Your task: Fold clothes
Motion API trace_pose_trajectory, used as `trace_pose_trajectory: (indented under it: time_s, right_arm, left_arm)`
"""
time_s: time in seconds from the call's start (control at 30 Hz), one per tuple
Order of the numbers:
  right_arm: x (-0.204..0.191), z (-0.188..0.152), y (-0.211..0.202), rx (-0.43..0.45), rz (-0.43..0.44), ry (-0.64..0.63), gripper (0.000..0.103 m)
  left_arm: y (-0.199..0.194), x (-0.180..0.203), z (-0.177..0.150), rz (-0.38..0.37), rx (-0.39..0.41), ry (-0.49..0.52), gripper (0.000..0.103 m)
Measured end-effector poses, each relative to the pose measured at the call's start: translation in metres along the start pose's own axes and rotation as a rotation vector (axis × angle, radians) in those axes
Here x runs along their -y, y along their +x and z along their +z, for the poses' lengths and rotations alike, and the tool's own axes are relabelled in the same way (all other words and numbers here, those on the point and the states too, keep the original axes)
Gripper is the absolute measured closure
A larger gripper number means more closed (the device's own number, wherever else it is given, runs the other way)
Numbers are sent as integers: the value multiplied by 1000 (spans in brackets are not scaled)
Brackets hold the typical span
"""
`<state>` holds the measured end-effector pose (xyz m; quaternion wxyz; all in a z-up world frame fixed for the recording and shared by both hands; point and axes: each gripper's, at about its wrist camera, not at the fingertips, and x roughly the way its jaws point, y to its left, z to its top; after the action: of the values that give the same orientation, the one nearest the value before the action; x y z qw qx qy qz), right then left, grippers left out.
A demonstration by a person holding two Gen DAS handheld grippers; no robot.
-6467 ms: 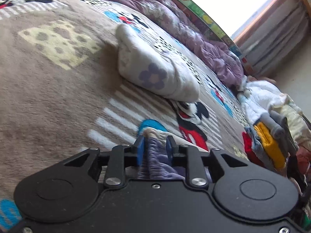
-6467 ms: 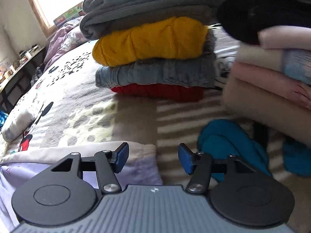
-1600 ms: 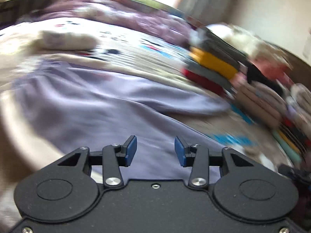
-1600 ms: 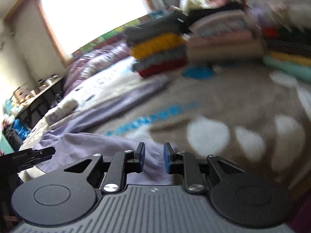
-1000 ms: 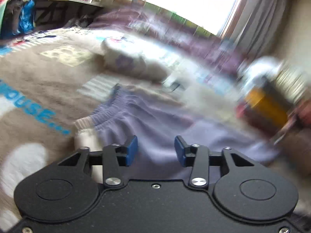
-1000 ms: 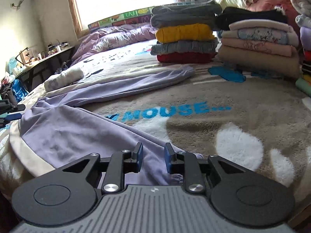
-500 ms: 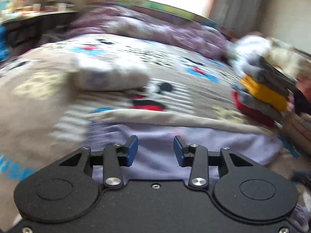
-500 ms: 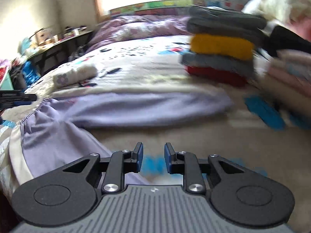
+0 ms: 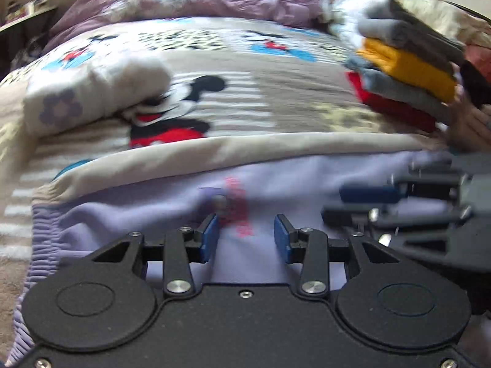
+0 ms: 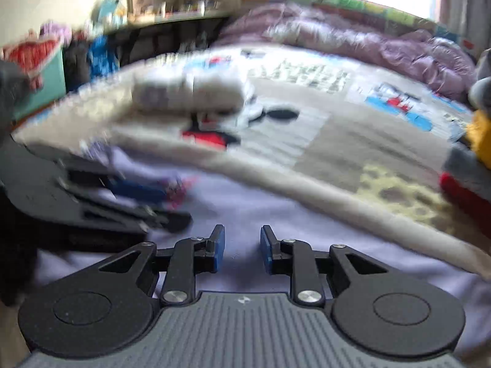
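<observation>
A lavender garment [image 9: 153, 202] with a cream band [image 9: 214, 153] and a small red print [image 9: 237, 208] lies spread on the bed. My left gripper [image 9: 245, 237] hovers over it near the print, open, with nothing between its blue pads. My right gripper [image 10: 241, 245] is just to its right over the same lavender garment [image 10: 307, 236], jaws a narrow gap apart and empty. Each gripper shows blurred in the other's view: the right gripper [image 9: 368, 196] at the right edge, the left gripper [image 10: 138, 196] at the left. A hand [image 9: 466, 125] holds the right one.
A cartoon-mouse blanket [image 9: 276, 107] covers the bed. A folded white garment with a purple flower [image 9: 92, 92] lies beyond at the left. A stack of folded clothes [image 9: 408, 70] stands at the right. A crumpled purple duvet [image 9: 199, 0] lies at the back, with a cluttered desk [image 10: 153, 18] beyond.
Both views have swung across the bed and the two grippers have come side by side over the lavender garment. The left jaws have narrowed a little.
</observation>
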<state>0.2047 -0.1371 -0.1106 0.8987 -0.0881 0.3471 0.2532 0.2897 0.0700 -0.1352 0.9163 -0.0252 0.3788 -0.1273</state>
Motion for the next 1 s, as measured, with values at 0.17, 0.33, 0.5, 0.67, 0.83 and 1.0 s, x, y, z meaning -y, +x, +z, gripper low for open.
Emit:
trace_pose_trajectory:
  time_s: [0.17, 0.33, 0.5, 0.67, 0.83, 1.0]
  right_arm:
    - [27, -12, -7, 4, -34, 48, 70]
    - [84, -34, -30, -8, -138, 118, 66]
    - [140, -59, -59, -34, -271, 203, 64]
    - [144, -75, -111, -17, -310, 173, 64]
    - [116, -88, -177, 26, -265, 65, 63]
    - [73, -105, -241, 81, -225, -96, 59]
  left_arm:
    - [-6, -40, 11, 64, 20, -92, 66]
    - [-9, -75, 15, 126, 40, -195, 65]
    - [-18, -84, 16, 111, 60, -250, 64]
    - [-46, -79, 18, 102, 124, -236, 57]
    - [-94, -83, 6, 122, 218, -233, 54]
    - [-153, -84, -29, 149, 326, -182, 42]
